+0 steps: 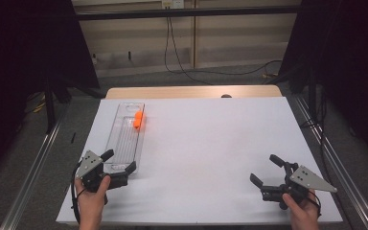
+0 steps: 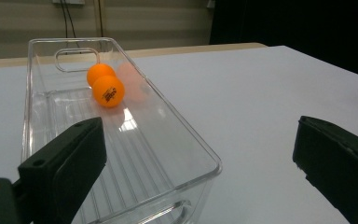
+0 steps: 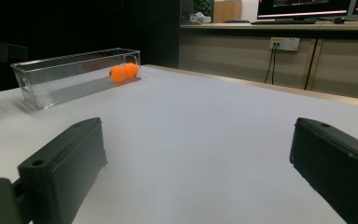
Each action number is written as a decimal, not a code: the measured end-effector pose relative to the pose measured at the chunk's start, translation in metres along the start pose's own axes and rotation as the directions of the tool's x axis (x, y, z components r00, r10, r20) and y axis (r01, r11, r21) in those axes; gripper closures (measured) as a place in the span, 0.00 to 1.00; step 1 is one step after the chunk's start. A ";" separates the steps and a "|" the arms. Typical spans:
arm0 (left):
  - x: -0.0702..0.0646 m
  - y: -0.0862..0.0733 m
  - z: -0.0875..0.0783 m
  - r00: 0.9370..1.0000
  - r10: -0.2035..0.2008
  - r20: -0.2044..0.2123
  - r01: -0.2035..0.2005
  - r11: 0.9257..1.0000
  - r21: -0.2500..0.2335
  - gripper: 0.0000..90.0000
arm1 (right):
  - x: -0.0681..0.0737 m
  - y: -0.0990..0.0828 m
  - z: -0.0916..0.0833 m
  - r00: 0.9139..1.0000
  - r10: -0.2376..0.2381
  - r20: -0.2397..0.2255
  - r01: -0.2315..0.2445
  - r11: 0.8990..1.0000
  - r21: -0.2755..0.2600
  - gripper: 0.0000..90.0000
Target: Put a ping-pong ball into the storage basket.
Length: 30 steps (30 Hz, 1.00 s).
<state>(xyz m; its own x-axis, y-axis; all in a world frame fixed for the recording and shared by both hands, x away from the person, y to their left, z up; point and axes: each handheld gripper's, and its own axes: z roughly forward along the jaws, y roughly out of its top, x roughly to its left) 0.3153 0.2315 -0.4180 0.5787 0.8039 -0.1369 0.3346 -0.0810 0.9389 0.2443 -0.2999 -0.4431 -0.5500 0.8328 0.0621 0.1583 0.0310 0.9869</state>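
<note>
Apparently nothing is gripped yet: the left gripper sits wide open at the near end of the clear bin, the right gripper wide open and well apart. Two orange balls lie touching at the bin's far end, so the next move likely calls for reaching in there. White table sheet, grey floor, dark curtains around.

The left hand-held gripper is resting low near the front-left corner of the tabletop, jaws spread wide. The right hand-held gripper is sitting near the front-right corner, jaws likewise gaping, each gripped by a hand from below.
</note>
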 end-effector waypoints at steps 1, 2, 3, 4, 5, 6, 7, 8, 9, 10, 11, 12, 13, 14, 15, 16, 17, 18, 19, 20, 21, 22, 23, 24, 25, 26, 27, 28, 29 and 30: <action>0.000 0.000 -0.001 1.000 -0.006 -0.004 0.006 1.000 -0.006 0.03 | 0.000 0.000 0.000 1.000 -0.003 0.000 0.003 1.000 0.002 0.03; 0.000 -0.001 -0.001 1.000 -0.008 -0.003 0.008 1.000 -0.009 0.03 | 0.000 0.000 0.000 1.000 -0.002 0.000 0.002 1.000 0.001 0.03; 0.001 -0.001 -0.002 1.000 -0.004 -0.006 0.004 1.000 -0.008 0.03 | 0.000 0.000 0.000 1.000 -0.003 -0.001 0.003 1.000 0.001 0.03; 0.001 -0.002 -0.002 1.000 -0.003 -0.008 0.003 1.000 -0.008 0.03 | 0.000 0.000 0.000 1.000 -0.002 -0.002 0.002 1.000 0.000 0.03; 0.001 -0.002 -0.003 1.000 -0.004 -0.007 0.004 1.000 -0.009 0.03 | 0.000 0.000 0.000 1.000 -0.002 -0.002 0.002 1.000 0.001 0.03; 0.002 -0.002 -0.003 1.000 -0.008 -0.004 0.008 1.000 -0.011 0.03 | 0.000 0.000 0.000 1.000 -0.002 -0.001 0.002 1.000 0.001 0.03; 0.002 -0.003 -0.003 1.000 -0.008 -0.005 0.008 1.000 -0.010 0.03 | 0.000 0.000 0.000 1.000 -0.002 -0.001 0.002 1.000 0.000 0.03; 0.002 -0.003 -0.003 1.000 -0.006 -0.005 0.006 1.000 -0.009 0.03 | 0.000 0.000 0.000 1.000 -0.004 -0.001 0.004 1.000 0.000 0.03; 0.002 -0.003 -0.003 1.000 -0.006 -0.004 0.006 1.000 -0.009 0.03 | 0.000 0.000 0.000 1.000 -0.004 -0.001 0.004 1.000 0.000 0.03; 0.003 -0.003 -0.004 1.000 -0.004 -0.004 0.004 1.000 -0.011 0.03 | 0.000 0.000 0.000 1.000 -0.005 -0.001 0.005 1.000 -0.001 0.03; 0.003 -0.004 -0.004 1.000 -0.008 -0.004 0.008 1.000 -0.015 0.03 | 0.000 0.000 0.000 1.000 -0.004 -0.001 0.004 1.000 0.000 0.03; 0.003 -0.004 -0.004 1.000 -0.005 -0.004 0.005 1.000 -0.015 0.03 | 0.000 0.000 0.000 1.000 -0.005 -0.001 0.005 1.000 0.000 0.03; 0.004 -0.004 -0.005 1.000 -0.005 -0.005 0.005 1.000 -0.016 0.03 | 0.000 0.000 0.001 1.000 -0.005 -0.001 0.005 1.000 -0.001 0.03; 0.004 -0.005 -0.005 1.000 -0.011 -0.007 0.011 1.000 -0.018 0.03 | 0.000 0.000 0.001 1.000 -0.005 -0.001 0.005 1.000 0.000 0.03; 0.004 -0.005 -0.005 1.000 -0.010 -0.009 0.010 1.000 -0.017 0.03 | 0.000 0.000 0.000 1.000 -0.004 -0.001 0.004 1.000 0.000 0.03; 0.004 -0.005 -0.006 1.000 -0.007 -0.013 0.007 1.000 -0.017 0.03 | 0.000 0.000 0.000 1.000 -0.004 -0.002 0.004 1.000 0.000 0.03; 0.004 -0.006 -0.006 1.000 -0.007 -0.012 0.007 1.000 -0.021 0.03 | 0.000 0.000 0.000 1.000 -0.004 -0.002 0.004 1.000 -0.001 0.03; 0.004 -0.006 -0.006 1.000 -0.003 -0.013 0.003 1.000 -0.018 0.03 | 0.000 0.000 0.000 1.000 -0.003 -0.002 0.003 1.000 -0.001 0.03; 0.004 -0.006 -0.007 1.000 -0.001 -0.013 0.001 1.000 -0.014 0.03 | 0.000 0.000 0.000 1.000 -0.003 -0.001 0.003 1.000 0.000 0.03; 0.005 -0.007 -0.007 1.000 -0.003 -0.014 0.003 1.000 -0.013 0.03 | 0.000 0.000 0.000 1.000 -0.004 -0.002 0.004 1.000 0.000 0.03; 0.005 -0.008 -0.007 1.000 -0.003 -0.013 0.003 1.000 -0.014 0.03 | 0.001 0.000 0.000 1.000 -0.003 -0.002 0.003 1.000 0.001 0.03; 0.005 -0.008 -0.007 1.000 0.000 -0.014 0.000 1.000 -0.012 0.03 | 0.001 0.000 0.000 1.000 -0.002 -0.002 0.002 1.000 0.000 0.03; 0.006 -0.009 -0.007 1.000 -0.001 -0.015 0.001 1.000 -0.011 0.03 | 0.001 0.000 0.000 1.000 -0.002 -0.003 0.002 1.000 -0.001 0.03; 0.006 -0.009 -0.007 1.000 -0.001 -0.015 0.001 1.000 -0.010 0.03 | 0.001 0.000 0.000 1.000 -0.004 -0.003 0.004 1.000 0.000 0.03; 0.006 -0.009 -0.007 1.000 0.003 -0.013 -0.003 1.000 -0.007 0.03 | 0.001 0.000 0.000 1.000 -0.003 -0.002 0.003 1.000 -0.001 0.03; 0.005 -0.010 -0.007 1.000 0.002 -0.016 -0.002 1.000 -0.007 0.03 | 0.001 0.000 0.000 1.000 -0.005 -0.002 0.005 1.000 0.000 0.03; 0.006 -0.010 -0.007 1.000 0.006 -0.015 -0.006 1.000 -0.008 0.03 | 0.001 0.000 0.000 1.000 -0.005 -0.002 0.005 1.000 -0.001 0.03; 0.006 -0.010 -0.007 1.000 0.004 -0.014 -0.004 1.000 -0.010 0.03 | 0.001 0.000 0.000 1.000 -0.004 -0.002 0.004 1.000 -0.001 0.03; 0.006 -0.010 -0.008 1.000 0.008 -0.015 -0.008 1.000 -0.012 0.03 | 0.001 0.000 0.000 1.000 -0.004 -0.001 0.004 1.000 -0.001 0.03; 0.007 -0.011 -0.008 1.000 0.009 -0.016 -0.010 1.000 -0.010 0.03 | 0.001 0.000 0.000 1.000 -0.003 -0.002 0.003 1.000 0.001 0.03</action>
<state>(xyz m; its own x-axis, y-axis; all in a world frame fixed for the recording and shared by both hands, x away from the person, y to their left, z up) 0.3095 0.2428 -0.4262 0.5700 0.8124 -0.1230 0.3213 -0.0826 0.9434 0.2440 -0.2994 -0.4429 -0.5519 0.8319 0.0589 0.1572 0.0344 0.9870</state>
